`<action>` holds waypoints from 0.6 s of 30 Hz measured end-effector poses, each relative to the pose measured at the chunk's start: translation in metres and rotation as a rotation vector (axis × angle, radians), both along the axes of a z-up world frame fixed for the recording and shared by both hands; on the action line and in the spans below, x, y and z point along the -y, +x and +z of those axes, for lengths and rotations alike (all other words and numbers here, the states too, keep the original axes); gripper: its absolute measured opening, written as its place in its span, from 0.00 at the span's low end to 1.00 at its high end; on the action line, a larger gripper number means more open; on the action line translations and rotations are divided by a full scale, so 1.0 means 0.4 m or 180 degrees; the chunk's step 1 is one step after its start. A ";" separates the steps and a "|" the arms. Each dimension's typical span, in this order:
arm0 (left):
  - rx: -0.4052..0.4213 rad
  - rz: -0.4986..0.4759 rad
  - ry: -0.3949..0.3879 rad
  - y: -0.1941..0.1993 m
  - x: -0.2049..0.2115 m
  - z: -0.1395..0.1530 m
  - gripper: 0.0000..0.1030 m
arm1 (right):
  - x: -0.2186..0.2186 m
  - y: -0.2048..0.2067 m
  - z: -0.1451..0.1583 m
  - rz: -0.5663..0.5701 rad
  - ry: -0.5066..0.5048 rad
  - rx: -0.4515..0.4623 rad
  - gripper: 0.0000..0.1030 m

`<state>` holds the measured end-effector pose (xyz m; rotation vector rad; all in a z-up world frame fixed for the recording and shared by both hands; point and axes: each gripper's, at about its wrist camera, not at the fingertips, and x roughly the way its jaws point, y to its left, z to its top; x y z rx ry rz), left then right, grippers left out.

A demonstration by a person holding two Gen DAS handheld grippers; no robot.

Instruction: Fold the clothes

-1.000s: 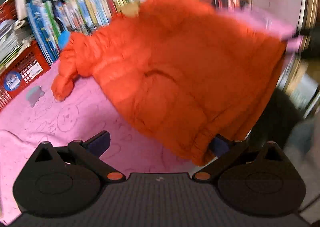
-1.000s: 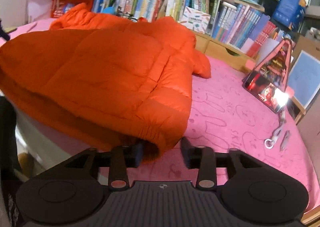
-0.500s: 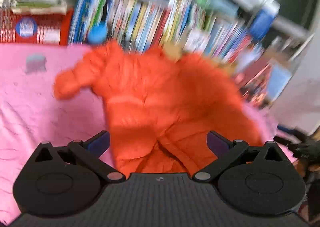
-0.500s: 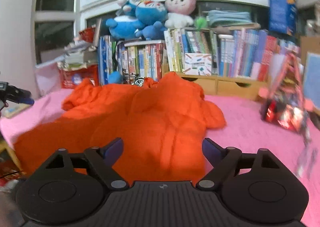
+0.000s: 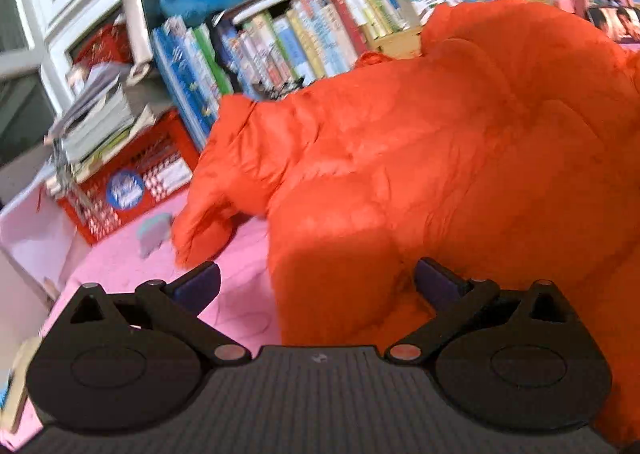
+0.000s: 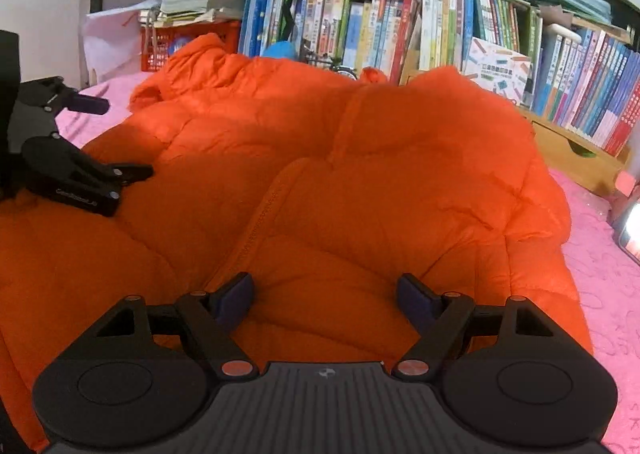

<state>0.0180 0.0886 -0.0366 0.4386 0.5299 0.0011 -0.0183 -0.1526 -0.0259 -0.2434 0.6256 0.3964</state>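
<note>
Puffy orange quilted down jacket [image 6: 360, 181] spread front-up across pink patterned table covering [image 6: 600, 294], zipper line running down the middle, one sleeve [image 5: 208, 213] trailing toward red plastic crate [image 5: 132, 177]. Left gripper [image 5: 316, 282] at the jacket's near edge, right gripper [image 6: 324, 298] low over the front panel — jaws of both spread wide, holding nothing. Jacket lying open and flat, not folded; likely stage: positioning for a fold. Next move calls for firm pinches on hem or sleeve — slippery, thick, springy fabric, prone to puffing back.
</note>
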 end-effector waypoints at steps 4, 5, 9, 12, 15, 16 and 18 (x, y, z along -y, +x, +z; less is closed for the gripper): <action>-0.0063 0.0166 0.0245 0.048 -0.027 0.029 1.00 | -0.031 0.025 -0.004 0.0012 0.0131 -0.0102 0.78; -0.0087 0.0198 0.0208 0.068 -0.034 0.040 1.00 | -0.038 0.029 -0.007 0.0018 0.0160 -0.0113 0.78; 0.0141 0.0214 -0.0167 0.074 -0.056 0.151 1.00 | -0.020 0.022 -0.007 -0.0044 0.0173 -0.0089 0.79; 0.0416 0.0043 -0.0272 0.065 -0.021 0.213 1.00 | 0.008 0.006 -0.001 -0.0124 0.0130 -0.0051 0.79; 0.0406 -0.0239 -0.0475 0.071 0.030 0.231 1.00 | 0.037 -0.009 0.004 -0.0203 0.0087 -0.0013 0.79; 0.0327 -0.0343 -0.0520 0.075 0.050 0.221 1.00 | 0.047 -0.014 0.006 -0.0229 0.0073 0.0000 0.79; 0.0171 -0.0471 -0.0457 0.076 0.083 0.179 1.00 | 0.066 -0.024 0.010 -0.0282 0.0044 0.0025 0.79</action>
